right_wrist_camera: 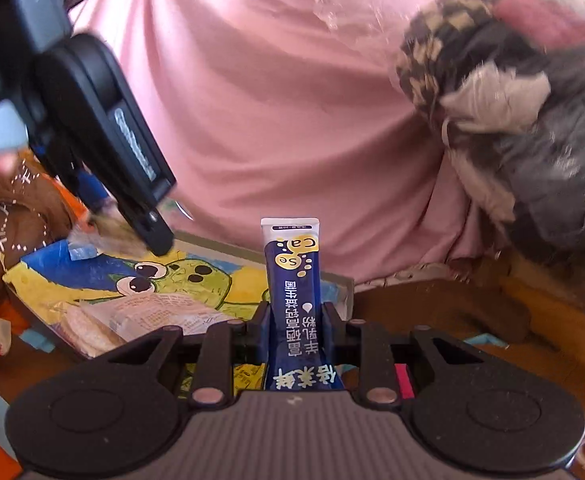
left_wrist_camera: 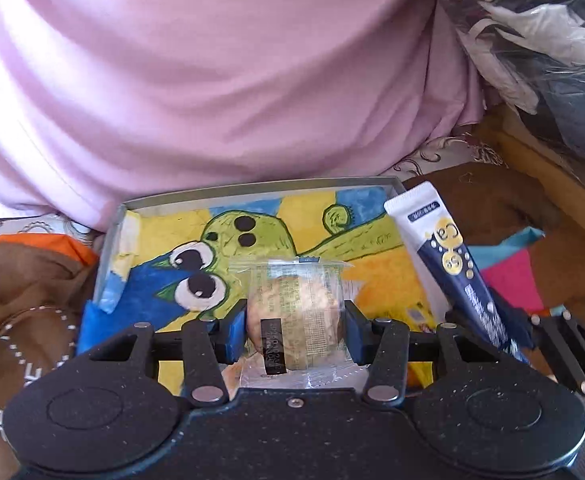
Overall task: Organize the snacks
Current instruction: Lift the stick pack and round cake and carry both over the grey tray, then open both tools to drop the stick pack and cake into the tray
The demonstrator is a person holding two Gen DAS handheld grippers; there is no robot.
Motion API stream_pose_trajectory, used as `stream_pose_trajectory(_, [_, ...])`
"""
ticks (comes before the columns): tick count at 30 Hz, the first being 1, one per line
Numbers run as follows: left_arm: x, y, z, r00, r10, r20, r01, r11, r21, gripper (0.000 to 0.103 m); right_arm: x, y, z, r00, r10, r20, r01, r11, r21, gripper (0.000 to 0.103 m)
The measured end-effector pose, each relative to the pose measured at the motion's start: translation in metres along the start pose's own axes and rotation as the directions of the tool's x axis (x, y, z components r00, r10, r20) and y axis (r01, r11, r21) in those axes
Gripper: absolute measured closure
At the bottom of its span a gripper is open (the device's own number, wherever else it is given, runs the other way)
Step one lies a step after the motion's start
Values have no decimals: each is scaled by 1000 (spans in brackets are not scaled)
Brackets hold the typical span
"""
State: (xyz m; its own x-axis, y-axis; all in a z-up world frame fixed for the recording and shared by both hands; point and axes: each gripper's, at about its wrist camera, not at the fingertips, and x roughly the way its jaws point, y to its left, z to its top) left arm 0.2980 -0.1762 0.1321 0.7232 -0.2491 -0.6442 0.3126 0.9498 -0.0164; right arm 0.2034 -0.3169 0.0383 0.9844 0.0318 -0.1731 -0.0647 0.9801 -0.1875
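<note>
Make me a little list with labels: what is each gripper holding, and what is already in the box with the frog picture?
left gripper: shut on a round pastry in a clear wrapper, held over the box
right gripper: shut on a dark blue stick packet with a white top, standing upright
box: shallow, with a green cartoon frog painted inside
already in the box: a wrapped pack of round crackers
behind the box: pink cloth

left hand-held gripper (left_wrist_camera: 295, 334): clamped | right hand-held gripper (right_wrist_camera: 297, 330): clamped
</note>
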Motion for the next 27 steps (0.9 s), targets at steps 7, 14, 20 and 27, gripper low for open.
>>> stream_pose_trajectory(7, [36, -4, -2, 1000, 13, -27, -14, 999, -48, 53, 17, -9, -4, 996, 50, -79, -43, 995, 88, 74])
stream_pose_trajectory(14, [56, -2, -2, 998, -1, -59, -3, 997, -71, 53, 27, -14, -10, 990, 64, -126, -47, 990, 135, 74])
stream_pose_trajectory(20, [66, -1, -3, 997, 0, -73, -5, 997, -81, 53, 33, -18, -9, 988, 70, -135, -48, 985, 164, 74])
stream_pose_trajectory(27, [72, 0, -3, 998, 6, -70, -13, 996, -91, 53, 41, -21, -9, 985, 80, -152, -51, 981, 188, 73])
